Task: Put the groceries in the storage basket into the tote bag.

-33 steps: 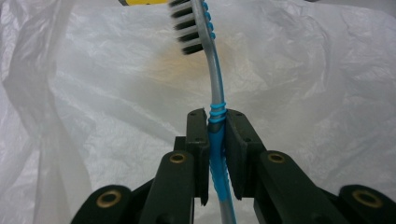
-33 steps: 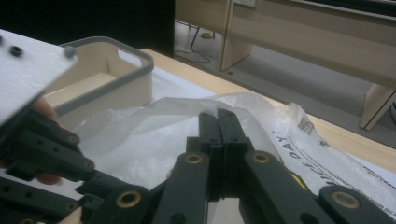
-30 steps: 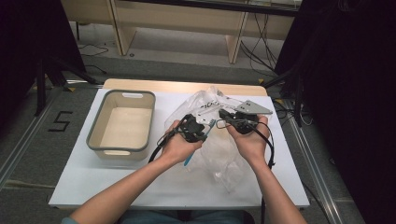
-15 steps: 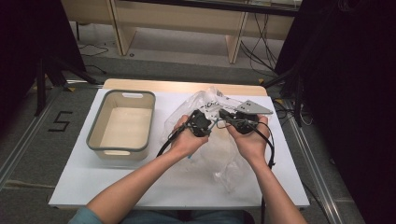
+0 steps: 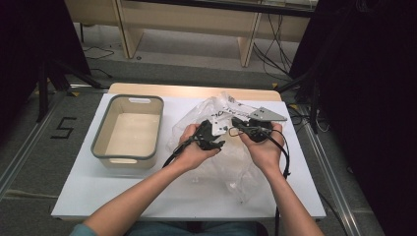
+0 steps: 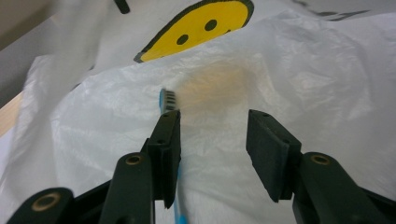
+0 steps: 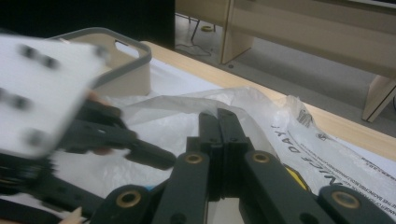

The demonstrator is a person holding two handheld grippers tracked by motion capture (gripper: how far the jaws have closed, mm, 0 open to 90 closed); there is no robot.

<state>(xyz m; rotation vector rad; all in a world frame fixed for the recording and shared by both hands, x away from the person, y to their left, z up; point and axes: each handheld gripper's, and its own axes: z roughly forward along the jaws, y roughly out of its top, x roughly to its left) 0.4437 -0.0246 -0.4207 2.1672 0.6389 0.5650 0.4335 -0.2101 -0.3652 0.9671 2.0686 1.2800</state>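
Nearest the desk's [image 5: 98,201] front edge, the person's forearms reach in toward the middle. The left tongs [image 5: 210,135] are held over a crumpled white plastic bag [image 5: 231,167] that spreads across the desk's right half; in the left gripper view their jaws stand apart above the bag, and a blue toothbrush [image 6: 169,100] lies along the inner side of the left jaw, its head just beyond the jaw tip, touching the film. Whether the brush sits inside the bag I cannot tell. A yellow smiley face [image 6: 201,25] is printed farther up the bag. Just beside them, the right tongs [image 5: 241,125] are pressed together on a fold of the bag. Farther left, toward the desk's back-left corner, stands a grey-rimmed beige bin [image 5: 103,132].
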